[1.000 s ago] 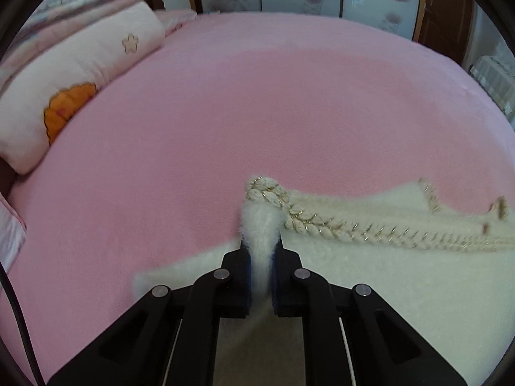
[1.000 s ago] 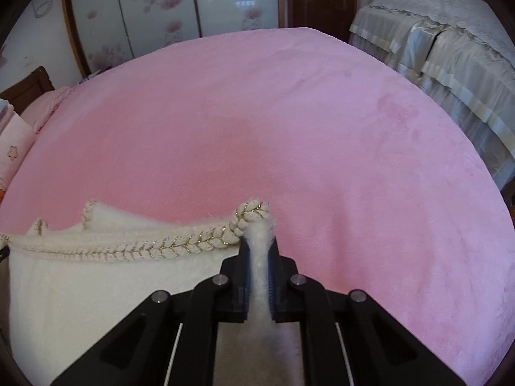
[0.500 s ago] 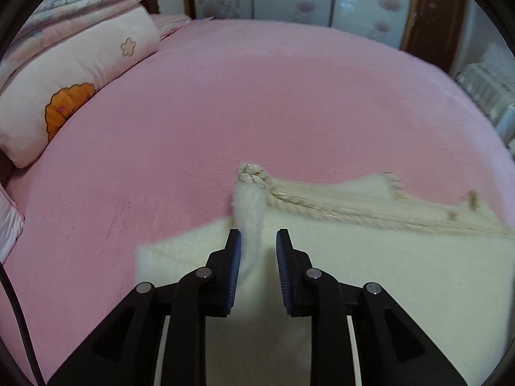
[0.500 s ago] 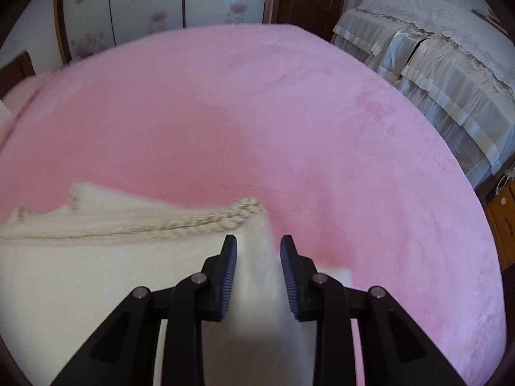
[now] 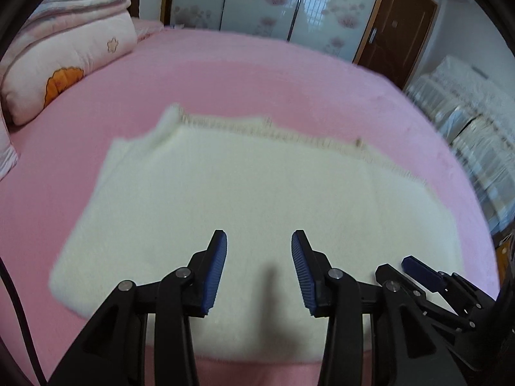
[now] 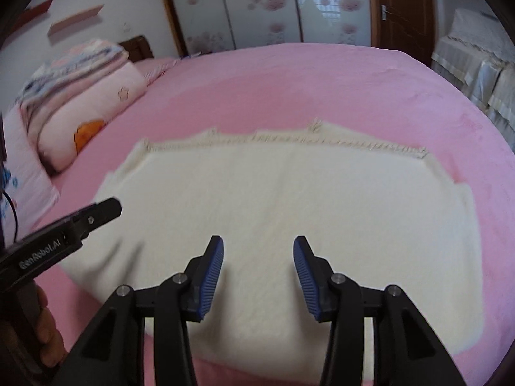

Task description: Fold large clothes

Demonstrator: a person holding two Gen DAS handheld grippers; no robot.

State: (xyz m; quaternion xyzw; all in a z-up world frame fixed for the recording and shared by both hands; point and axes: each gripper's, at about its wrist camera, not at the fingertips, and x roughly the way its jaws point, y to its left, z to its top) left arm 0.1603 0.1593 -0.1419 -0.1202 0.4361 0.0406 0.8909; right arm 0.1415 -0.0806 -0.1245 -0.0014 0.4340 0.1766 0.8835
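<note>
A fluffy cream-white garment [image 5: 244, 193] lies folded flat on the pink bed [image 5: 257, 77], its braided gold-flecked trim [image 5: 283, 135] along the far edge. It also shows in the right wrist view [image 6: 289, 199], with the trim [image 6: 289, 140] at the far side. My left gripper [image 5: 259, 247] is open and empty above the garment's near part. My right gripper [image 6: 257, 252] is open and empty, also above the near part. The right gripper's tip shows at the lower right of the left wrist view [image 5: 418, 268]; the left gripper shows at the left of the right wrist view [image 6: 80, 222].
Stacked pink quilts and pillows [image 5: 64, 51] lie at the bed's far left, also in the right wrist view [image 6: 83, 96]. Flowered wardrobe doors [image 5: 273, 9] and a brown door [image 5: 399, 25] stand behind. A white-covered bed or sofa [image 5: 473, 122] stands to the right.
Both grippers let go of the garment's trimmed corners, opened wide and drew back and up. The garment now lies flat on the bed.
</note>
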